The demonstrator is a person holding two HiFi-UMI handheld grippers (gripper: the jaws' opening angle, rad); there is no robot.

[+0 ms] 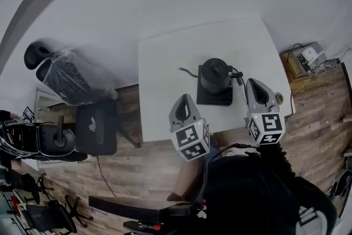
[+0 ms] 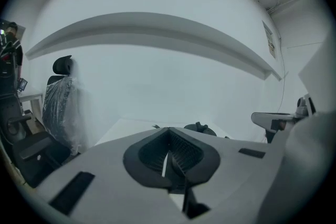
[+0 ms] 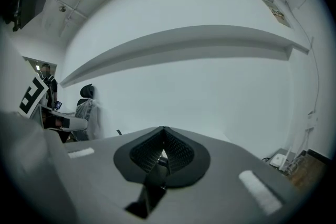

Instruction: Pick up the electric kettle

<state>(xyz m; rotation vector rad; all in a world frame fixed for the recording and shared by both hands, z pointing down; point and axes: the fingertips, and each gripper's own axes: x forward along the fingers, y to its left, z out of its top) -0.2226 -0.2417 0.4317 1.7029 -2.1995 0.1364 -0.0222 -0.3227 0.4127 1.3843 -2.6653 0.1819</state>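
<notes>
Ahead — rounded black gooseneck kettle point(image 1: 214, 75)

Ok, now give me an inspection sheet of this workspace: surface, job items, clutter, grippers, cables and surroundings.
Surface: white table, mostly bare.
Job's things: black electric kettle, upright on its black base, thin spout pointing left in the head view.
Clutter: a small ring-shaped thing near the table's right edge, too small to identify.
Grippers: left gripper and right gripper are either side of the kettle, jaws together, nothing between them, neither touching it.
Cables: a cord at the kettle's right; loose wires on the floor.
Surroundings: plastic-wrapped office chair, a box, wood floor.
</notes>
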